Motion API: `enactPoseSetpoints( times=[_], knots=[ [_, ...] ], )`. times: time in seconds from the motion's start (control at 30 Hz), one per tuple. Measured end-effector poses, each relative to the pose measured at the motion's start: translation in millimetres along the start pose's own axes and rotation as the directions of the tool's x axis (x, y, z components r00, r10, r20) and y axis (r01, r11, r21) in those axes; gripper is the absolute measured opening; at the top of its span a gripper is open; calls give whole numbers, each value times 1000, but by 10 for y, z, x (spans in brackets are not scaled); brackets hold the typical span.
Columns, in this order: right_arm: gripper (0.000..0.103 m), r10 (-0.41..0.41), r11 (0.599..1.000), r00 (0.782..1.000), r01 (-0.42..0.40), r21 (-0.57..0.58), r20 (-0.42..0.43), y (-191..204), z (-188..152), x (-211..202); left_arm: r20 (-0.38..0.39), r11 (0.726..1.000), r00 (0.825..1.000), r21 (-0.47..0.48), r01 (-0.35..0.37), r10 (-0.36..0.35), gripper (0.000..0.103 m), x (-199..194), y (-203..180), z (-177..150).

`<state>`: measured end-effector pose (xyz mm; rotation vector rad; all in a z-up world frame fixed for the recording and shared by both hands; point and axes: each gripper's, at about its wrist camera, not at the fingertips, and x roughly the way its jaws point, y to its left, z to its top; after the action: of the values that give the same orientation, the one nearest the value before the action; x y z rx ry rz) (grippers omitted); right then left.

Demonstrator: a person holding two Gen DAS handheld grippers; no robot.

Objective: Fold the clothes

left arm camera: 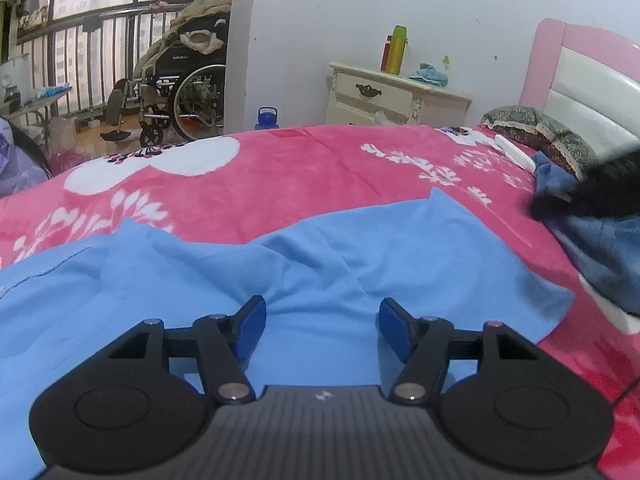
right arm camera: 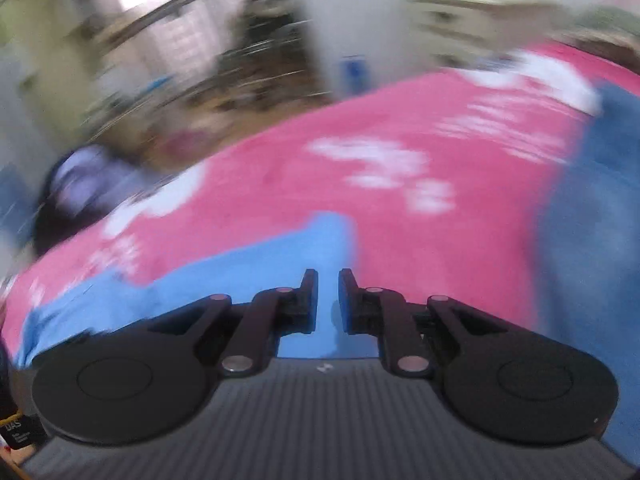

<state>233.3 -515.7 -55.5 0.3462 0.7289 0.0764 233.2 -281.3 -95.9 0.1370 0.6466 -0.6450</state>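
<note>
Right now the light blue garment (left arm camera: 304,280) lies rumpled across the pink blanket (left arm camera: 280,176), running mostly left to right. The left gripper (left arm camera: 322,322) hangs low over its middle, fingers spread wide and holding nothing, cloth directly ahead and beneath. The right gripper (right arm camera: 328,294) sits at the garment's (right arm camera: 224,280) right-hand corner, fingers almost together with a narrow gap; through the blur I cannot tell whether cloth is pinched. A darker blue pile (left arm camera: 600,248) lies to the right.
</note>
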Motion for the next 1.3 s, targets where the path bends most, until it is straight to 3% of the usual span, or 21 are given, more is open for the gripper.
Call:
enactPoseSetpoints(
  times=[0.1,0.2,0.27,0.33,0.43,0.5,0.57,0.63,0.73,0.8,0.93,1.0,1.07,1.17,1.3],
  knots=[
    [10,16,995,1000,-18,-101,-25,18,77,413,5,1000,1000,14,-10,10,67,3,-33,-18],
    [1,-115,993,993,115,8,7,-344,195,506,7,1000,1000,6,-5,5,67,-2,-19,-17],
    [1,-211,973,977,209,96,21,-607,277,548,6,1000,1000,11,-9,9,67,-8,-30,-12],
    [7,-226,969,973,218,118,54,-653,334,485,4,1000,1000,11,-11,11,66,-27,-34,1],
    [7,-98,995,990,95,28,101,-375,345,333,10,999,1000,-28,24,-23,66,-166,31,44],
    [7,70,995,997,-67,-73,39,-24,319,353,26,998,999,-37,47,-46,66,-297,98,60],
    [7,206,962,976,-214,-172,-67,336,274,419,38,998,998,-25,50,-49,66,-397,171,59],
    [7,261,911,953,-297,-286,-156,719,209,505,42,999,999,-18,36,-35,66,-460,261,42],
    [7,241,867,938,-324,-378,-249,1047,142,742,31,999,1000,-41,2,-1,66,-477,427,2],
    [3,182,875,939,-290,-388,-292,1084,156,996,3,996,1000,-80,-29,30,65,-431,543,-50],
    [0,92,958,982,-133,-254,-165,850,320,1121,1,996,999,-80,-45,45,63,-447,619,-92],
    [5,74,980,994,-88,-177,-87,736,365,1026,9,996,999,-72,-49,49,63,-483,632,-84],
    [5,183,969,975,-201,-143,-126,678,348,936,19,996,998,-74,-53,55,63,-518,656,-44],
    [5,316,915,915,-364,-173,-250,819,267,888,18,996,998,-71,-60,62,63,-531,704,-4],
    [1,323,910,907,-377,-176,-271,940,248,1007,7,994,996,-71,-84,85,63,-488,755,-10]
  ],
)
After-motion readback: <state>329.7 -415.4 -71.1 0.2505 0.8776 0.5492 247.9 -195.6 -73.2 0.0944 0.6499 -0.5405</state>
